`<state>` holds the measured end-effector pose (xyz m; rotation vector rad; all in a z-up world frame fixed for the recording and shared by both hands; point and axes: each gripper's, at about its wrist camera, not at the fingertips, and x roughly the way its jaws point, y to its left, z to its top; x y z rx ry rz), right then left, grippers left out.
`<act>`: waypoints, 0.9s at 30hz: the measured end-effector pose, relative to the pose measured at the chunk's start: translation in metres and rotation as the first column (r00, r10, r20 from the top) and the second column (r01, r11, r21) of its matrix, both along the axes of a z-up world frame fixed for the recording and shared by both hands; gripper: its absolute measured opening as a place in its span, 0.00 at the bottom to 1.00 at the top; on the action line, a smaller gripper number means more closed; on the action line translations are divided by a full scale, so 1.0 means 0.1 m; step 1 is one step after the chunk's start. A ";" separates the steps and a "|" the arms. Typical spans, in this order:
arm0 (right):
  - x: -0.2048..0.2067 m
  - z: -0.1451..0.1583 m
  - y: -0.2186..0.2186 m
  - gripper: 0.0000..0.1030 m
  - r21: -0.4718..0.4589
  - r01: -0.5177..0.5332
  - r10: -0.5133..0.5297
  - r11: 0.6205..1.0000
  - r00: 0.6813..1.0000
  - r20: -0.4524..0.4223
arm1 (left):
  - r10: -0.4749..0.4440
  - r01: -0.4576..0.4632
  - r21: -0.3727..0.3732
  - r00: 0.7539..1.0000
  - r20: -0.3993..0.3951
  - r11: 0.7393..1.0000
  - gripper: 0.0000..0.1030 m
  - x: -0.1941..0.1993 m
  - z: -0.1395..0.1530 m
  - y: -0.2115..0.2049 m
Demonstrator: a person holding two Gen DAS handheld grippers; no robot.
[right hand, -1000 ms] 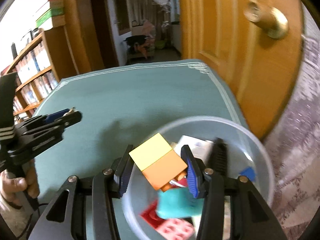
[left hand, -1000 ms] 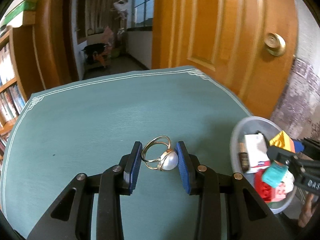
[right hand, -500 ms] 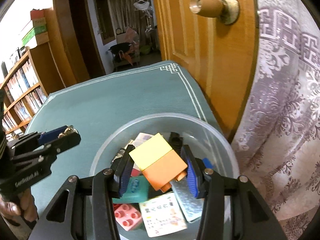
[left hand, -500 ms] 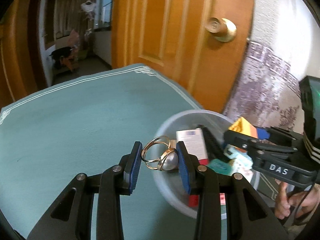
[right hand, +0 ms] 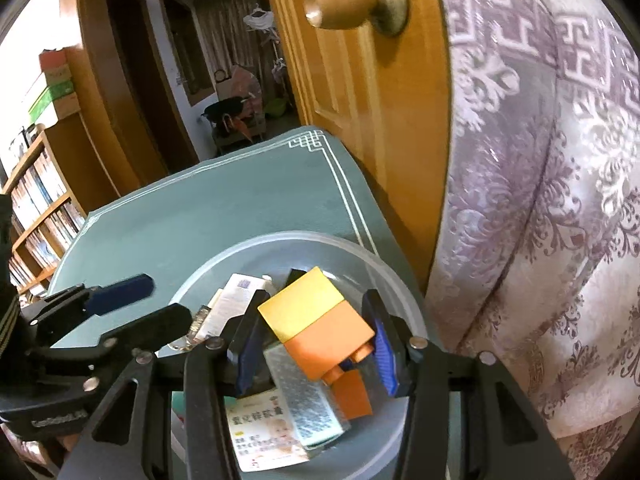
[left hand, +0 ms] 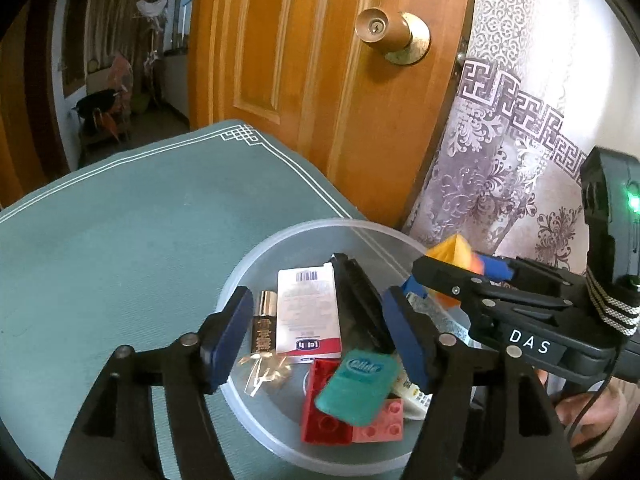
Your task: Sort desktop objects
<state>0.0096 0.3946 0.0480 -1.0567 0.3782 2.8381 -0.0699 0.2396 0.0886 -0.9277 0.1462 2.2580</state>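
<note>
A clear plastic bowl sits at the right end of the green table mat and holds several sorted items. My left gripper is open and empty above the bowl. The gold pearl ring is a blurred shape below it, at the bowl's left side. My right gripper is over the bowl, with a yellow and orange toy brick between its fingers; the right pad looks slightly off the brick. It also shows in the left wrist view at the bowl's right.
In the bowl lie a white card box, a small brown bottle, a black comb, a teal floss case and red and pink bricks. A wooden door and a patterned curtain stand close behind.
My left gripper moved over the bowl, opened and let the ring go; it is dropping into the bowl. My right gripper moved further over the bowl and its jaws widened a little around the brick.
</note>
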 end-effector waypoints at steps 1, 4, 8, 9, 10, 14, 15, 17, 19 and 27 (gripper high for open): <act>0.02 -0.01 0.04 0.51 -0.007 0.006 -0.006 1.000 1.000 0.002 | -0.002 0.002 0.001 1.000 0.002 1.000 0.69 0.00 0.00 0.00; 0.07 -0.03 0.10 0.51 -0.018 0.013 -0.013 1.000 1.000 0.004 | 0.013 -0.013 -0.010 1.000 -0.004 1.000 0.69 0.01 0.00 -0.02; 0.09 -0.03 0.10 0.51 -0.019 0.008 -0.008 1.000 1.000 0.001 | 0.044 -0.044 -0.024 0.999 -0.013 0.999 0.69 0.01 0.00 -0.09; 0.11 -0.03 0.09 0.53 -0.020 0.008 -0.008 1.000 1.000 -0.001 | 0.055 -0.056 -0.032 0.998 -0.023 0.998 0.69 0.02 0.01 -0.11; 0.12 -0.03 0.09 0.59 -0.020 0.008 -0.008 1.000 1.000 -0.001 | 0.066 -0.067 -0.039 0.997 -0.032 0.997 0.69 0.02 0.02 -0.13; 0.19 -0.01 0.07 0.77 -0.002 0.007 -0.007 1.000 1.000 -0.010 | 0.118 -0.124 -0.067 0.990 -0.080 0.990 0.73 0.05 0.05 -0.22; 0.21 -0.01 0.05 0.78 0.003 0.003 -0.003 1.000 1.000 -0.010 | 0.135 -0.141 -0.072 0.987 -0.092 0.987 0.75 0.07 0.06 -0.25; 0.25 0.00 0.02 0.80 0.008 -0.003 0.003 1.000 1.000 -0.004 | 0.153 -0.162 -0.071 0.982 -0.111 0.984 0.79 0.10 0.09 -0.30; 0.29 0.00 0.01 0.81 0.004 -0.009 0.009 1.000 1.000 0.004 | 0.172 -0.183 -0.074 0.976 -0.132 0.980 0.80 0.14 0.12 -0.36; 0.49 -0.01 -0.06 0.94 0.017 -0.015 0.014 1.000 0.999 0.029 | 0.249 -0.292 -0.160 0.937 -0.243 0.943 0.81 0.39 0.21 -0.43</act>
